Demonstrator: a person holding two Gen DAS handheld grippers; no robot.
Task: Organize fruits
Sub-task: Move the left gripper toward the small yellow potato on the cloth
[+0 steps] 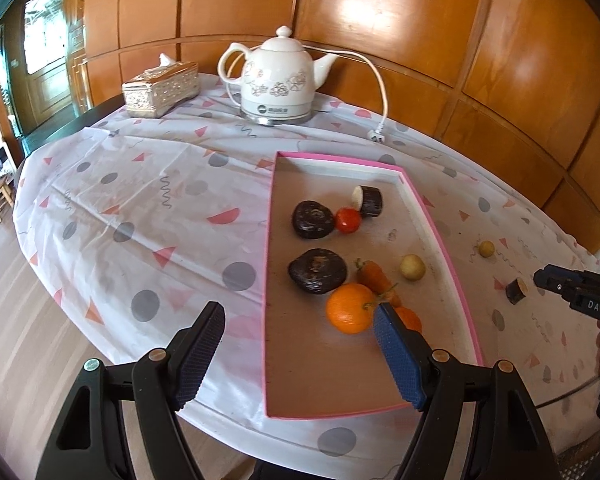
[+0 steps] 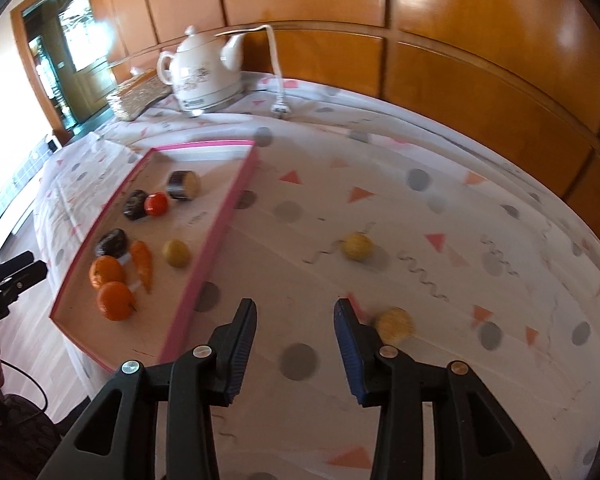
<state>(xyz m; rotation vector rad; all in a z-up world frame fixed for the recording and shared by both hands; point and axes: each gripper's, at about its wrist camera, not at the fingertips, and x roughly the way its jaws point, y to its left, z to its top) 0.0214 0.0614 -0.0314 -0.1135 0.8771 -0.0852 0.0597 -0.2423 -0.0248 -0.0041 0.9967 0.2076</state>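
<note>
A pink-rimmed tray [image 1: 340,157] [image 2: 224,216] lies on the tablecloth. It holds two oranges [image 1: 350,308], a carrot [image 1: 374,276], a yellow fruit [image 1: 412,267], two dark round fruits [image 1: 317,270], a red tomato [image 1: 348,220] and a dark cut piece [image 1: 368,200]. Outside the tray, to its right, lie a small yellow fruit [image 2: 357,246] and a dark-skinned cut piece [image 2: 394,325]. My left gripper [image 1: 299,310] hangs open over the tray's near end, holding nothing. My right gripper [image 2: 295,304] stands open over bare cloth, the cut piece just right of its right finger.
A white kettle [image 1: 278,80] with a cord and plug [image 1: 378,134] stands at the back, beside a patterned tissue box [image 1: 160,88]. Wooden wall panels close off the far side. The table's rounded edge drops to the floor on the left and near sides.
</note>
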